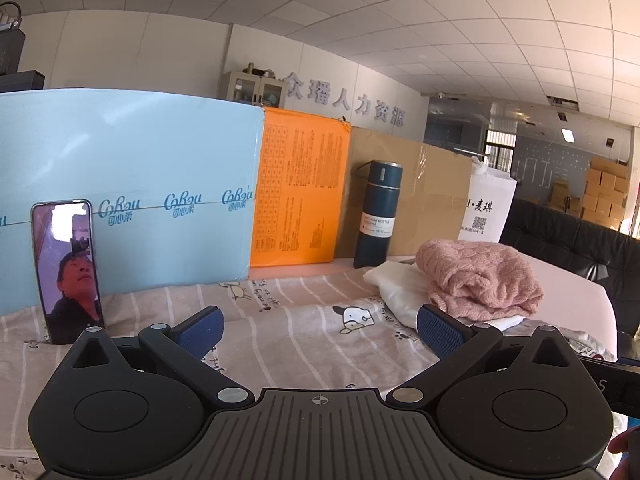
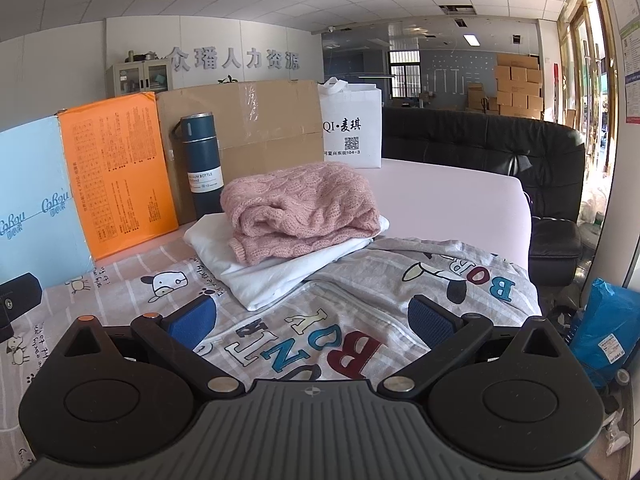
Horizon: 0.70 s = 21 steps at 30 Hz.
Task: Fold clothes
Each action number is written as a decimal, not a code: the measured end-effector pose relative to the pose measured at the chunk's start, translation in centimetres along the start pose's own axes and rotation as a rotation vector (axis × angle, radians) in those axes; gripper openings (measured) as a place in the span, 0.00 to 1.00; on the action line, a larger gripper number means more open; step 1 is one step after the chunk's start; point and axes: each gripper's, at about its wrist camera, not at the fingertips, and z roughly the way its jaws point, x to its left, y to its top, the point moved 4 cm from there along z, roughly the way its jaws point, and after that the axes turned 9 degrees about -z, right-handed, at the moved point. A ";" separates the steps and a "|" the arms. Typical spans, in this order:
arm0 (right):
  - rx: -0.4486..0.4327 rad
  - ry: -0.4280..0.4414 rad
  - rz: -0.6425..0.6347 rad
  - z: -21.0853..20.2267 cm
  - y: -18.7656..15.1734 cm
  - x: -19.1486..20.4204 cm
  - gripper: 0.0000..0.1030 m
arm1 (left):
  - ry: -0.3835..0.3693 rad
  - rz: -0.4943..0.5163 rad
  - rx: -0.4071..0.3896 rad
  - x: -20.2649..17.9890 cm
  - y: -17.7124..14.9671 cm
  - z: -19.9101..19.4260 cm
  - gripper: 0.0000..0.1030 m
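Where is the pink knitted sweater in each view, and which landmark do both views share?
Left wrist: pink sweater at right of centre, on the white garment.
Right wrist: pink sweater at centre, on the white garment.
Shared landmark: dark blue bottle, left of the sweater.

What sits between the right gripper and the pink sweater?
In the right wrist view, the right gripper is open over the grey lettered garment; past it the folded white garment lies under the pink sweater.
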 end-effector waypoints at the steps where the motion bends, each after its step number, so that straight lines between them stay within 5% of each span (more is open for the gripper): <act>1: -0.002 0.006 0.003 0.0 0.0 0.0 1.00 | -0.005 0.001 0.002 0.0 -0.1 0.0 1.00; 7: -0.014 0.072 0.034 -0.1 -0.4 -0.2 1.00 | -0.021 0.062 0.011 -0.9 -0.9 0.0 1.00; 15: -0.141 0.143 0.013 -1.5 -0.6 0.0 1.00 | -0.029 0.138 -0.050 -1.5 -0.7 -1.4 1.00; 21: -0.151 0.241 0.050 -1.8 -1.0 -0.3 1.00 | -0.040 0.162 -0.110 -1.3 -0.7 -4.1 1.00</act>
